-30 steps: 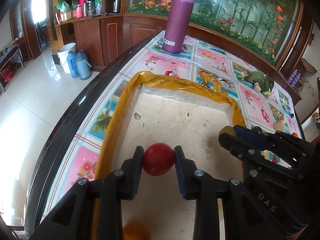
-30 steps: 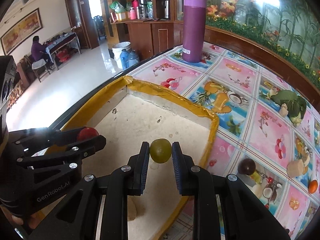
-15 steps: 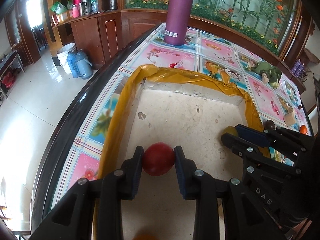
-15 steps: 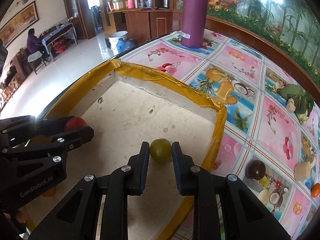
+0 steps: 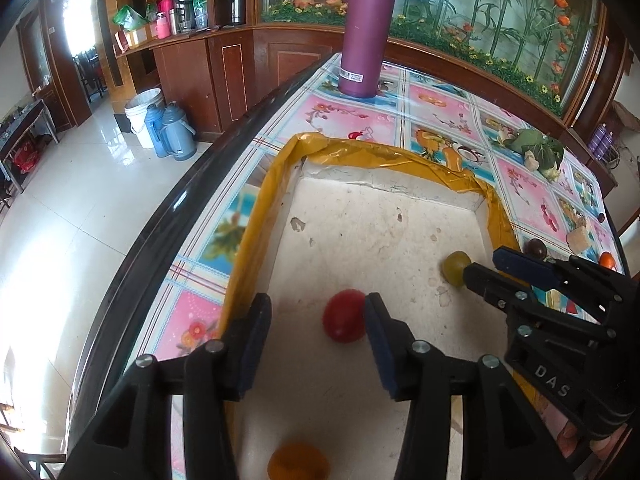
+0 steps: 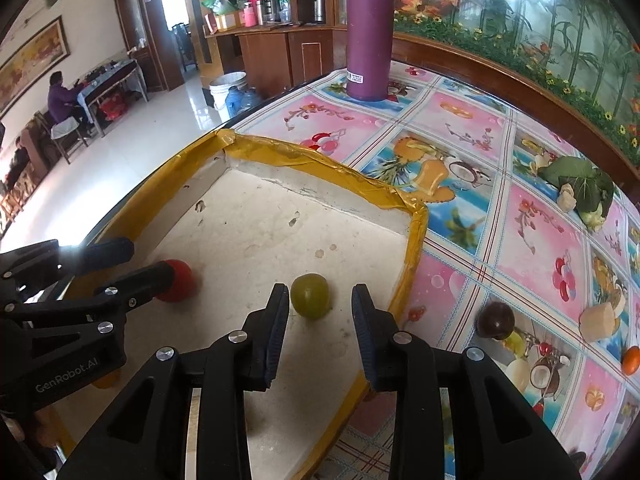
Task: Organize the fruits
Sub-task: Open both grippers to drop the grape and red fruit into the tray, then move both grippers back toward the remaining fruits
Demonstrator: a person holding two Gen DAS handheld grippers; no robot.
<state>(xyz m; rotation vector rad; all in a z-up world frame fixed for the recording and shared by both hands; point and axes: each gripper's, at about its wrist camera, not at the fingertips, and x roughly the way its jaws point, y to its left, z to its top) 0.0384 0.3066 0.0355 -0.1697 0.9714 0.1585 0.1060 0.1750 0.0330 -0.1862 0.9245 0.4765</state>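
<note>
A shallow white tray with a yellow-taped rim [image 5: 384, 158] [image 6: 414, 224] lies on the patterned table. Inside it, a red round fruit [image 5: 344, 316] [image 6: 178, 280] rests on the tray floor between the opening jaws of my left gripper [image 5: 316, 314] [image 6: 150, 258]; the left pad stands clear of it and the right pad is at its edge. A green round fruit [image 6: 310, 295] [image 5: 454, 266] sits on the tray floor between the opening jaws of my right gripper [image 6: 320, 304] [image 5: 486, 264], with gaps on both sides. An orange fruit [image 5: 298, 462] lies near the tray's front.
A tall purple flask [image 5: 366, 32] [image 6: 370, 28] stands at the table's far end. On the tablecloth to the right of the tray lie a dark round fruit [image 6: 495, 320], a pale chunk [image 6: 600, 320], a small orange fruit [image 6: 632, 360] and a leafy vegetable [image 6: 580, 184]. The table's dark edge [image 5: 168, 224] runs along the left.
Both grippers held their fruits a moment ago; their jaws have now spread. The red fruit and the green fruit now rest on the tray floor. The hands have barely shifted.
</note>
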